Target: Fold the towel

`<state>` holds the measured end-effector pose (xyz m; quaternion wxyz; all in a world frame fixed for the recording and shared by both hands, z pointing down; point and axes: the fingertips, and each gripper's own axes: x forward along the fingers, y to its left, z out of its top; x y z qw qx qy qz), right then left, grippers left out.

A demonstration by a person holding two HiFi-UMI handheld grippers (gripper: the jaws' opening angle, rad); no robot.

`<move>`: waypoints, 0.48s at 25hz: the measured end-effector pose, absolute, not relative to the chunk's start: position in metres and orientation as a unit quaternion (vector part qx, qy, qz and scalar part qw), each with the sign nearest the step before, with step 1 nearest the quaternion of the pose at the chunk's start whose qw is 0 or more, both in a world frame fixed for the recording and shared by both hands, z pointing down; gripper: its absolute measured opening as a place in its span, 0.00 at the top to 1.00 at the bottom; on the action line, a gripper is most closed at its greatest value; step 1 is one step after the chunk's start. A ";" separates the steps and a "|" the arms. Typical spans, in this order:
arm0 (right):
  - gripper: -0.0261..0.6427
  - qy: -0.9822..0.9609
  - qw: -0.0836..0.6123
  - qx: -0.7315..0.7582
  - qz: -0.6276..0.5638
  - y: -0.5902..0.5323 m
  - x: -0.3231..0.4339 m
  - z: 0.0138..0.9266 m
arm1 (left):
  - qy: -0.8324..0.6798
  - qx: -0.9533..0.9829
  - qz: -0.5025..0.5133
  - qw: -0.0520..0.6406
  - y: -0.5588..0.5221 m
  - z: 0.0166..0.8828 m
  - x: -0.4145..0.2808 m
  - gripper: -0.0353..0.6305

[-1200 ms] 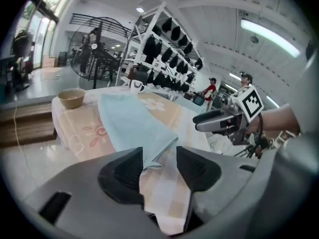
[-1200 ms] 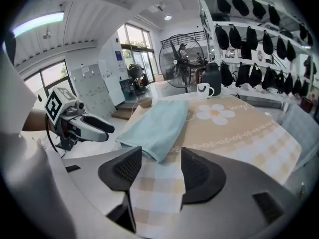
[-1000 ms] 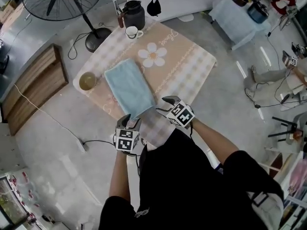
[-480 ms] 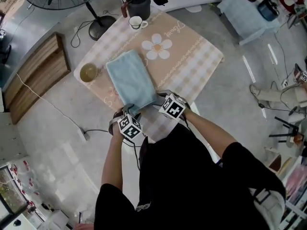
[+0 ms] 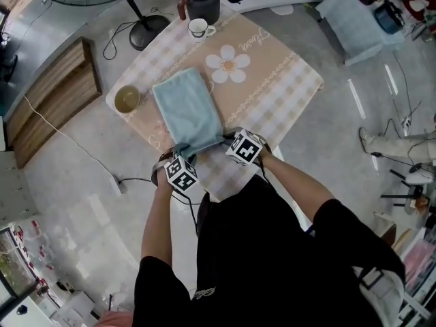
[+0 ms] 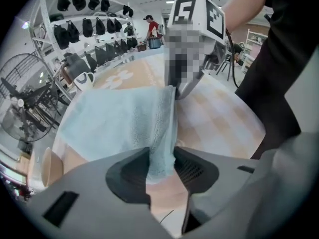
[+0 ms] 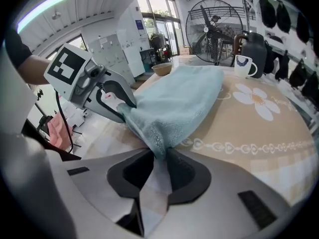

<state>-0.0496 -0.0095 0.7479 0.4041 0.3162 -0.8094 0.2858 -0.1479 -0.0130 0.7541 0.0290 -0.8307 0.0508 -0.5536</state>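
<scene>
Checked mat (image 5: 279, 97): bears the towel (image 5: 185, 111), lying flat as 1 long rectangle.
Left gripper (image 5: 178, 154), right gripper (image 5: 227, 139): jaws have just been closing, and each now pinches 1 near corner.
We judge both corners should lift together, level, towards the far edge.

1. The mat (image 5: 272, 87) lies on the floor (image 5: 327, 135), in front of the person (image 5: 272, 251).
2. The towel (image 5: 187, 112) lies on the mat's left half, with its near end by the mat's near edge.
3. The bowl (image 5: 127, 99) sits at the mat's left corner, just left of the towel.
4. The cup (image 5: 198, 27) stands at the mat's far corner, with the kettle (image 5: 203, 2) just behind it.
5. The fan (image 5: 150, 33) stands on the floor, left of the kettle.
6. The board (image 5: 48, 107) lies on the floor, well left of the mat.
</scene>
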 end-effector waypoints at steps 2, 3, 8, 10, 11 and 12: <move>0.85 -0.811 0.398 0.314 0.292 -0.007 -0.051 0.746 | 0.064 -0.833 -0.548 0.028 -0.018 0.754 -0.148 0.73; 0.86 -0.812 0.397 0.313 0.292 -0.007 -0.052 0.744 | 0.067 -0.835 -0.546 0.027 -0.019 0.754 -0.148 0.75; 0.88 -0.812 0.398 0.309 0.294 0.000 -0.050 0.743 | 0.080 -0.843 -0.532 -0.002 -0.016 0.754 -0.149 0.80; 0.89 -0.814 0.397 0.304 0.295 0.005 -0.050 0.742 | 0.081 -0.844 -0.529 -0.026 -0.010 0.754 -0.149 0.81; 0.90 -0.814 0.397 0.302 0.297 0.009 -0.049 0.741 | 0.075 -0.843 -0.531 -0.035 -0.005 0.754 -0.149 0.81; 0.90 -0.814 0.398 0.300 0.300 0.014 -0.048 0.741 | 0.063 -0.842 -0.534 -0.044 0.001 0.754 -0.148 0.82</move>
